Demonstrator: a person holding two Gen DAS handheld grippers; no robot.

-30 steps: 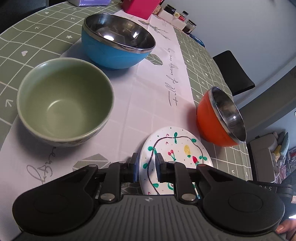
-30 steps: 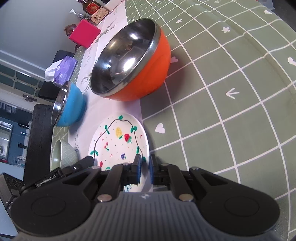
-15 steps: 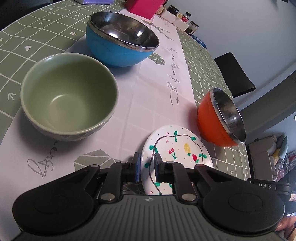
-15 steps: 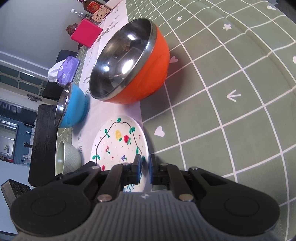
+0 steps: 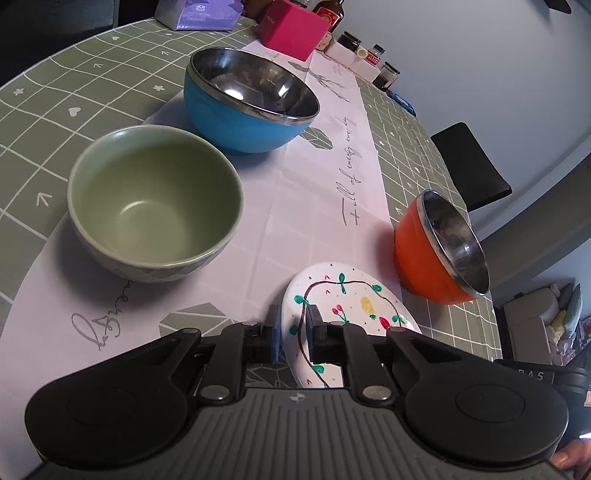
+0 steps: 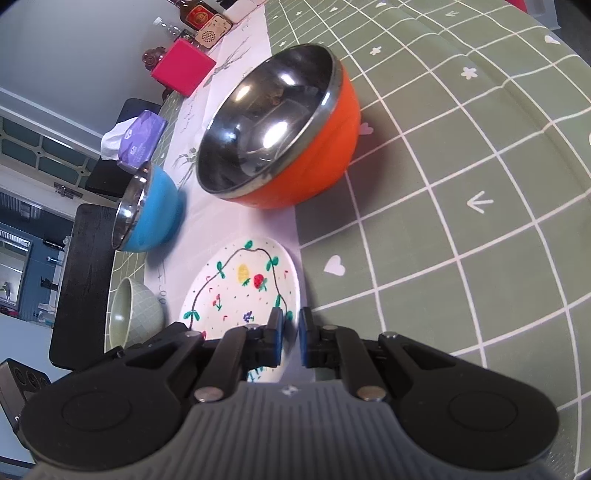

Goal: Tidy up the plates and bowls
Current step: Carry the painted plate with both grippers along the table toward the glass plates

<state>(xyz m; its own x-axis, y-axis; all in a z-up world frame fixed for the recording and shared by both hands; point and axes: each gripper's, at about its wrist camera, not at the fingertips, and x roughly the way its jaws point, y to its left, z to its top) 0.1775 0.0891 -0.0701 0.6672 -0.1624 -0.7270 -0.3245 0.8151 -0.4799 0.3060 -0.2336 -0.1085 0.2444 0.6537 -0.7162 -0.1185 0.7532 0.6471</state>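
Observation:
A small white plate painted with fruit and a vine lies on the white table runner. My left gripper is shut on its near left rim. My right gripper is shut on the rim of the same plate at its opposite side. A pale green ceramic bowl stands to the left. A blue steel-lined bowl sits behind it. To the right of the plate stands an orange steel-lined bowl. The right wrist view shows that orange bowl just beyond the plate.
A pink box, a purple tissue pack and small jars line the far end of the green checked tablecloth. A black chair stands past the table's right edge.
The left jaws have narrowed onto the plate's rim, and the left view has drawn back a little. The right gripper has kept its hold and its place.

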